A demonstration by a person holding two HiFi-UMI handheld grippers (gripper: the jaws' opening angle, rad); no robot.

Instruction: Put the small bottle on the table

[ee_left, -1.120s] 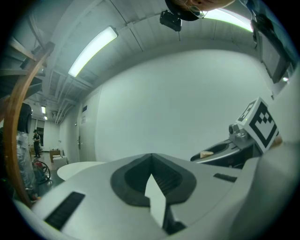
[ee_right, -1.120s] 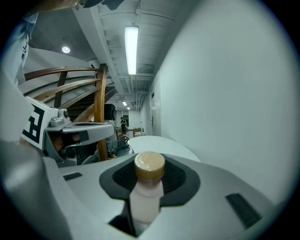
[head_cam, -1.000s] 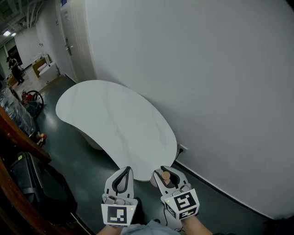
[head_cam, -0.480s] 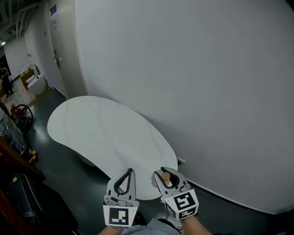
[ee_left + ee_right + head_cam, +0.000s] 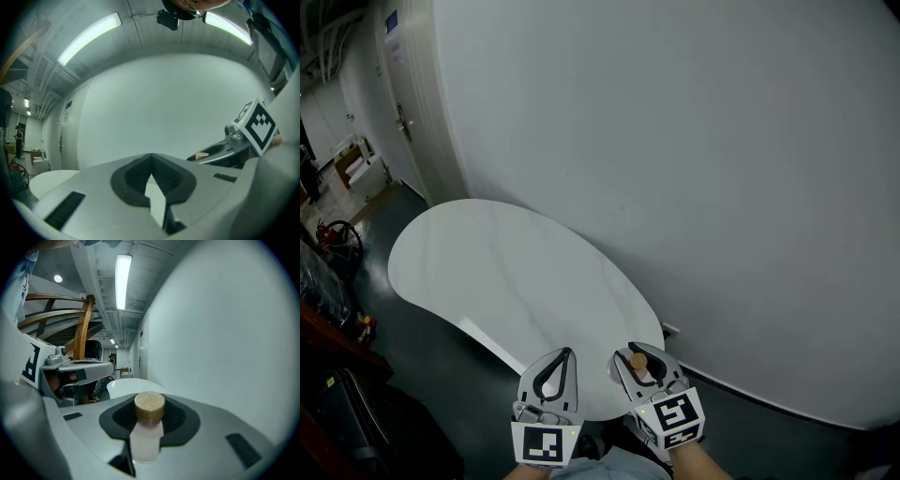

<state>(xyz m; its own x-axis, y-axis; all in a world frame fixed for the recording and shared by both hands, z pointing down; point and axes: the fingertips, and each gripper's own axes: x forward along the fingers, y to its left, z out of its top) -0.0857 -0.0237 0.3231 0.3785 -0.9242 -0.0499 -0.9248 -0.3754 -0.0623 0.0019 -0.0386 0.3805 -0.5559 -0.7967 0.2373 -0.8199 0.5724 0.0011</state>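
Note:
A small frosted bottle [image 5: 146, 434] with a round wooden cap stands upright between the jaws of my right gripper [image 5: 149, 427], which is shut on it. In the head view the bottle [image 5: 640, 364] shows at the tip of the right gripper [image 5: 637, 363], just above the near end of the white bean-shaped table [image 5: 516, 281]. My left gripper [image 5: 553, 367] is beside it, shut with nothing held; in its own view the left gripper [image 5: 152, 180] has its pads meeting. The right gripper's marker cube [image 5: 257, 125] shows there at the right.
A plain white wall [image 5: 703, 150] runs along the table's far side. Dark floor [image 5: 431, 337] surrounds the table. A wooden railing [image 5: 70, 315] and a corridor with a door [image 5: 398, 122] lie to the left. A wall socket [image 5: 670, 330] sits low by the table's end.
The head view has swung and come nearer: the table now lies lower and closer to both grippers. The grippers keep their places in the view, the bottle still held.

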